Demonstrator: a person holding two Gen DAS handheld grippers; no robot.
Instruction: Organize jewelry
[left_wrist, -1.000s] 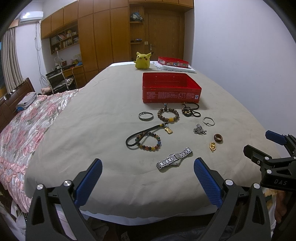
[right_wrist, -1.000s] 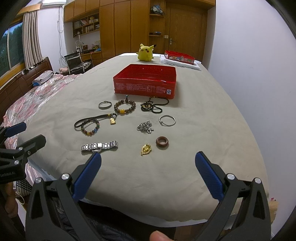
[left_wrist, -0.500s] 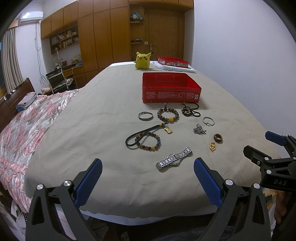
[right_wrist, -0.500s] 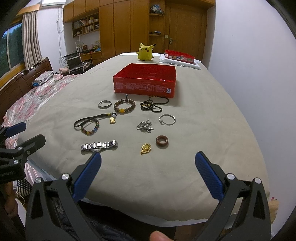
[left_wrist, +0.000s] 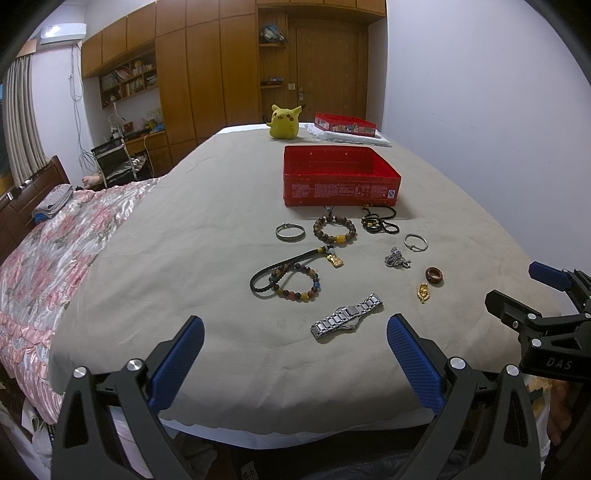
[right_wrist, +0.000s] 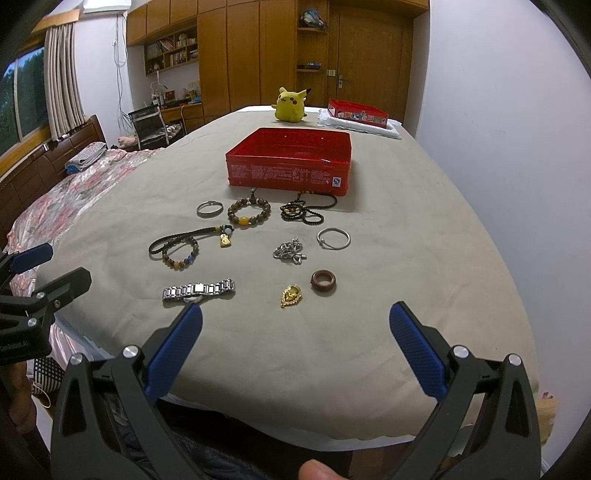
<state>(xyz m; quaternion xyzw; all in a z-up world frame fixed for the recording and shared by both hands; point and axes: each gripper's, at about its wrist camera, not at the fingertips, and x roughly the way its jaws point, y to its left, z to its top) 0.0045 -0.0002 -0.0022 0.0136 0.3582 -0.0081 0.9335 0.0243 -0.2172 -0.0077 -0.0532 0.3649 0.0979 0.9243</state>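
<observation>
None of the jewelry has been put away yet, judging by how it lies. The red tin (right_wrist: 290, 162) stands open on the bed (right_wrist: 406, 229), and what shows of its inside looks bare; its floor nearest the camera is hidden by the front wall.

All the pieces lie spread on the cover in front of the tin. Nearest it are a silver bangle (right_wrist: 209, 208), a brown bead bracelet (right_wrist: 248, 215) and a black bead necklace (right_wrist: 304, 212), the last two reaching almost to the tin's front wall. Further forward lie a black cord with a gold charm (right_wrist: 192, 236), a coloured bead bracelet (right_wrist: 181, 254) overlapping the cord, a bunched silver chain (right_wrist: 290, 251) and a thin silver ring bangle (right_wrist: 333, 239). Closest to the jaws are a steel watch (right_wrist: 199, 290), a gold pendant (right_wrist: 291, 295) and a brown ring (right_wrist: 324, 282).

The right gripper (right_wrist: 295, 332) hangs over the near edge of the bed, jaws spread wide and holding nothing. The left gripper (left_wrist: 295, 339) does likewise, just short of the watch. The whole sorting appears to remain, likely beginning with one of the nearest pieces.
</observation>
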